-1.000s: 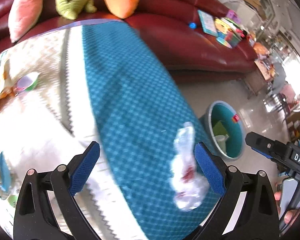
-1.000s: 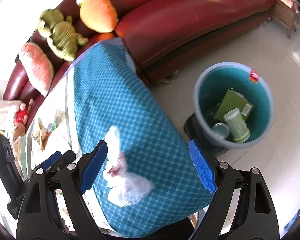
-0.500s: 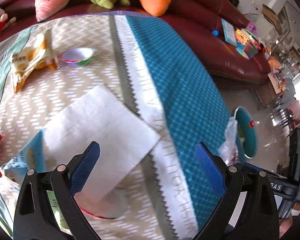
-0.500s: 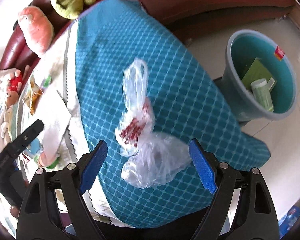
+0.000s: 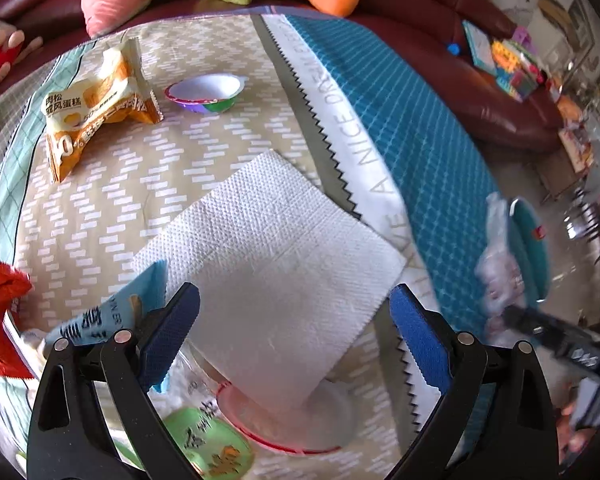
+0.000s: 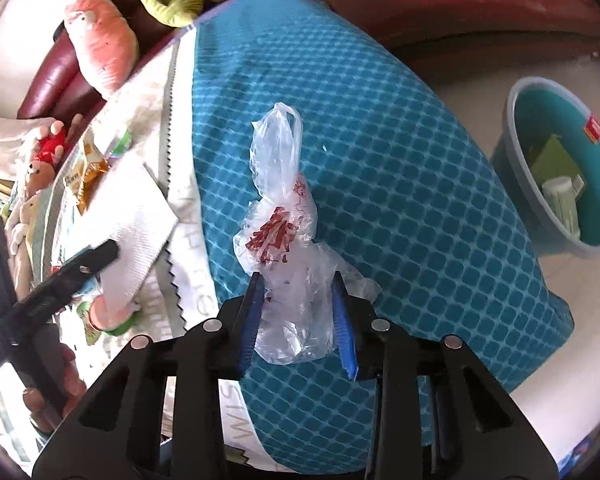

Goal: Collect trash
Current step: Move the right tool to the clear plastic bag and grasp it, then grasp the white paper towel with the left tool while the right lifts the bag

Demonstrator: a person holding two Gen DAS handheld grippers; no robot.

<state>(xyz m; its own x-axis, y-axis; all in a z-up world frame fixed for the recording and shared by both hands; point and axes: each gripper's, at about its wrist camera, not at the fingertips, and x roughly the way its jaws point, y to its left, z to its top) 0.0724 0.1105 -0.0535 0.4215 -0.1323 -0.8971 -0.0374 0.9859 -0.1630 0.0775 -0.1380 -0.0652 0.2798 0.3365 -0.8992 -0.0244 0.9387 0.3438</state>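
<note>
Right gripper [image 6: 298,316] just pinched shut on the clear plastic bag [image 6: 284,232], lying on the teal cloth [image 6: 400,160] — ready to lift toward the bin [image 6: 516,148] beside the table. Left gripper [image 5: 292,336] wide open, empty, poised over the paper napkin [image 5: 268,256] — presumably next.

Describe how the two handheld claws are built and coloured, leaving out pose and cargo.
Both claws match. The left claw has two glossy black plastic arms with cut-out openings and round silver rivets, each ending in a blue ribbed pad. The right claw has the same black frame, silver rivets and blue pads. Seen from the left wrist view, its black body carries small white lettering, too blurred to read. No cables or sleeves show.
</note>
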